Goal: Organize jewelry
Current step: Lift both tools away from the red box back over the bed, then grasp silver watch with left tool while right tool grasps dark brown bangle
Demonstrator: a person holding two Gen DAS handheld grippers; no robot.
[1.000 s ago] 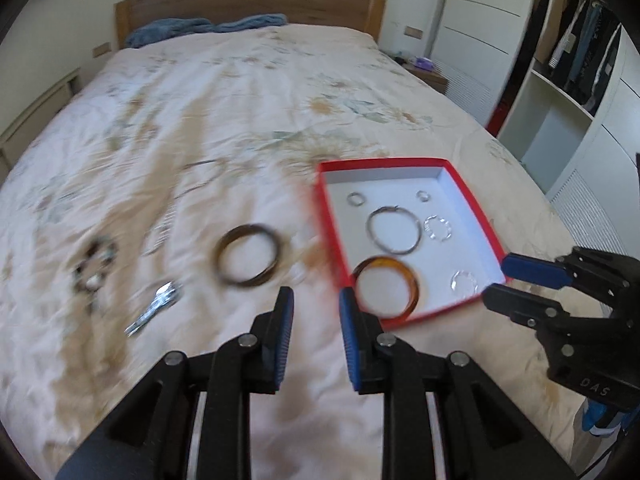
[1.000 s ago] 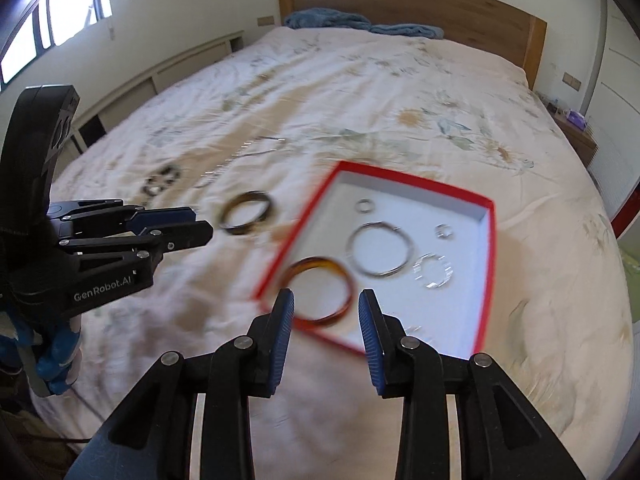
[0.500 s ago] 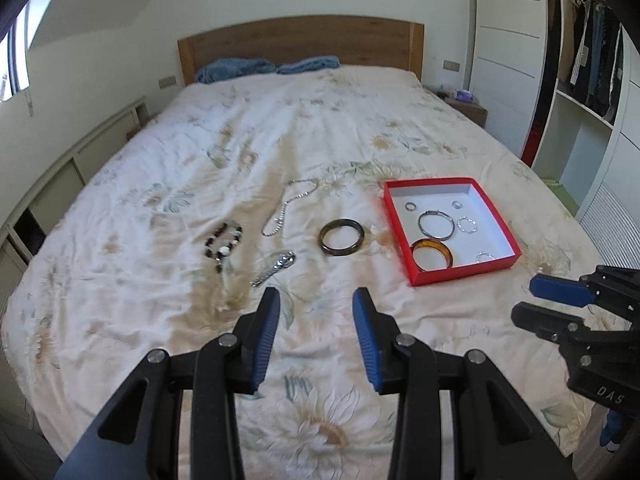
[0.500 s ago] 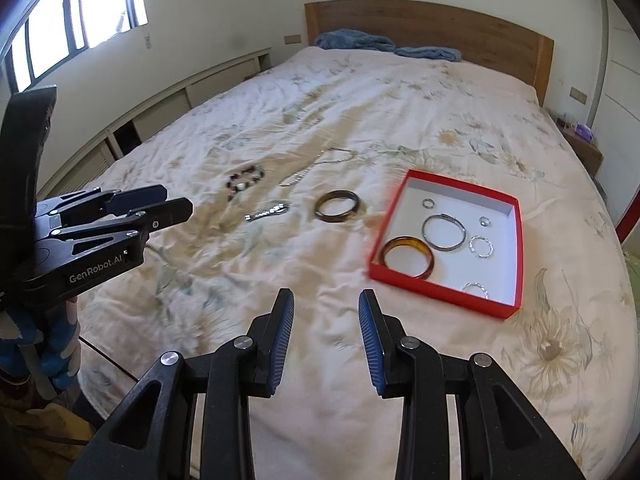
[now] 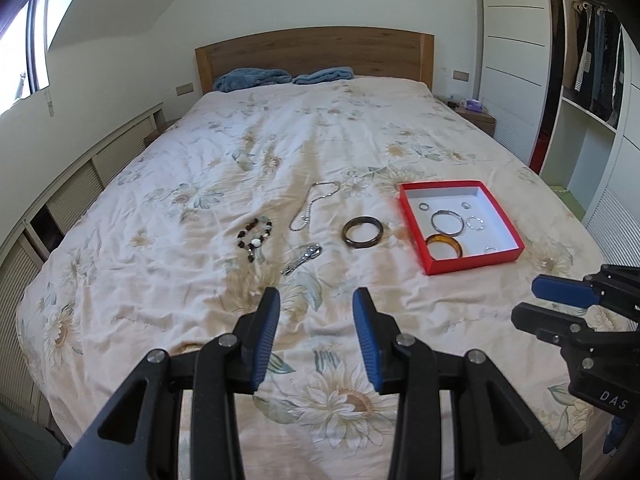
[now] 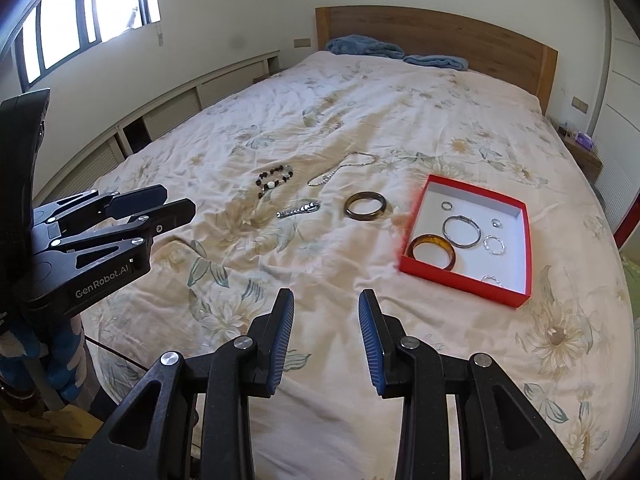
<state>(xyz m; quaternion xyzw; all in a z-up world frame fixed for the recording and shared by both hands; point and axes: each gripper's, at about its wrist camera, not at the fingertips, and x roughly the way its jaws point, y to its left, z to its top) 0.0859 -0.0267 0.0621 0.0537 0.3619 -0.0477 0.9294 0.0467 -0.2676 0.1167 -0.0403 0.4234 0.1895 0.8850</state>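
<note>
Both hand-held grippers, left (image 5: 316,304) and right (image 6: 326,308), are hovering wide and holding nothing; dark bangle (image 5: 362,232) and red box (image 5: 472,262) are lying ahead on bed (image 5: 280,140).

small rings in red box (image 5: 508,254): too small to identify | wardrobe clothes (image 5: 600,68): cut by frame edge

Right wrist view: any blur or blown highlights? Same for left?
Right wrist: sharp, window blown out, red box and dark bangle crisp, fisheye bends the edges. Left wrist: also sharp, window overexposed, headboard bowed, even daylight on the bedspread.
</note>
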